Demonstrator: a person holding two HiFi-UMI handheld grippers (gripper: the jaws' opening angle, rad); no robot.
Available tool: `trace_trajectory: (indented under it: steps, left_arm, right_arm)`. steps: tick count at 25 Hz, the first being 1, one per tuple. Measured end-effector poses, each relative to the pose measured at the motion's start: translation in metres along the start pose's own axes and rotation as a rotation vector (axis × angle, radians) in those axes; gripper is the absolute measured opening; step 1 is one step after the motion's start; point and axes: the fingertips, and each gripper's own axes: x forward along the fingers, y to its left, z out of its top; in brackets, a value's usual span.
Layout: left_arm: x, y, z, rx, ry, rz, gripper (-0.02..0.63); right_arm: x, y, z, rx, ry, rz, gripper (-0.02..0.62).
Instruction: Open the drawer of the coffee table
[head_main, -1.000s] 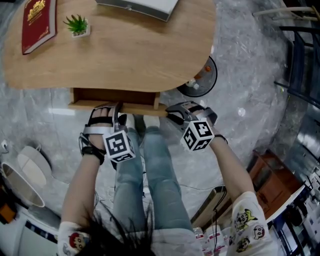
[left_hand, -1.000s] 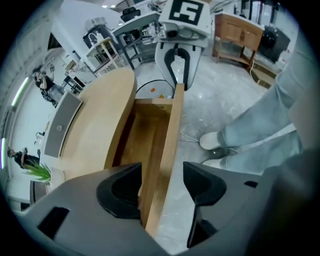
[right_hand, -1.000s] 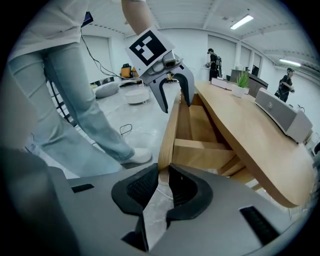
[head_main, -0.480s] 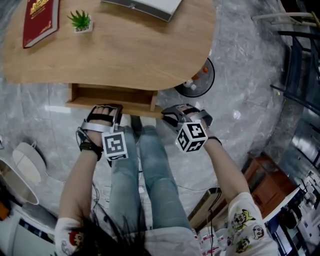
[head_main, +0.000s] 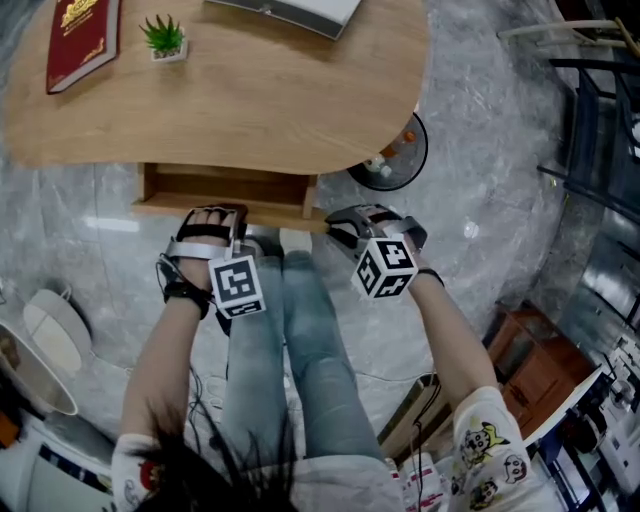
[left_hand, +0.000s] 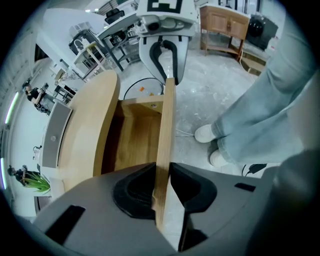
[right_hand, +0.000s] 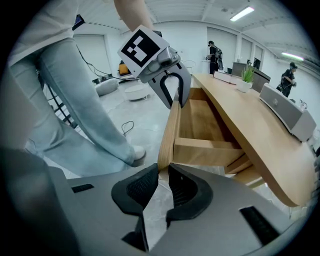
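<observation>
Left gripper (left_hand: 162, 172) and right gripper (right_hand: 163, 176): fingers clenched on the front board of the light wooden drawer (head_main: 225, 188), which is part-open beneath the near edge of the oval wooden tabletop (head_main: 280, 100). I'd pull evenly; the right hold seems shallow.

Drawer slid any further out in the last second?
No. The drawer juts about as far past the table edge as before.

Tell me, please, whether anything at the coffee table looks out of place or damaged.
Nothing stands out. The drawer is partly pulled out, with the left tongs and right tongs clamped on its front panel. The book and plant sit tidily on the coffee table; nothing is spilled.
</observation>
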Motion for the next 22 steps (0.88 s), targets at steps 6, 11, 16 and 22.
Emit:
trace_trajectory:
  steps: [6, 11, 16, 22]
  left_arm:
    - [-0.004, -0.028, 0.005, -0.001, -0.012, -0.018, 0.08]
    - [-0.007, -0.043, -0.001, 0.025, -0.004, -0.018, 0.078]
    - [-0.007, -0.059, -0.006, 0.011, 0.001, -0.029, 0.078]
    - [-0.006, -0.058, -0.005, -0.012, 0.01, -0.016, 0.078]
  right_arm:
    - [0.0, 0.02, -0.003, -0.012, 0.017, 0.009, 0.058]
    - [0.007, 0.042, 0.001, -0.013, 0.024, 0.027, 0.058]
    - [0.014, 0.057, 0.004, -0.012, 0.037, 0.035, 0.058]
    - [0.014, 0.056, 0.004, -0.011, 0.048, 0.025, 0.058]
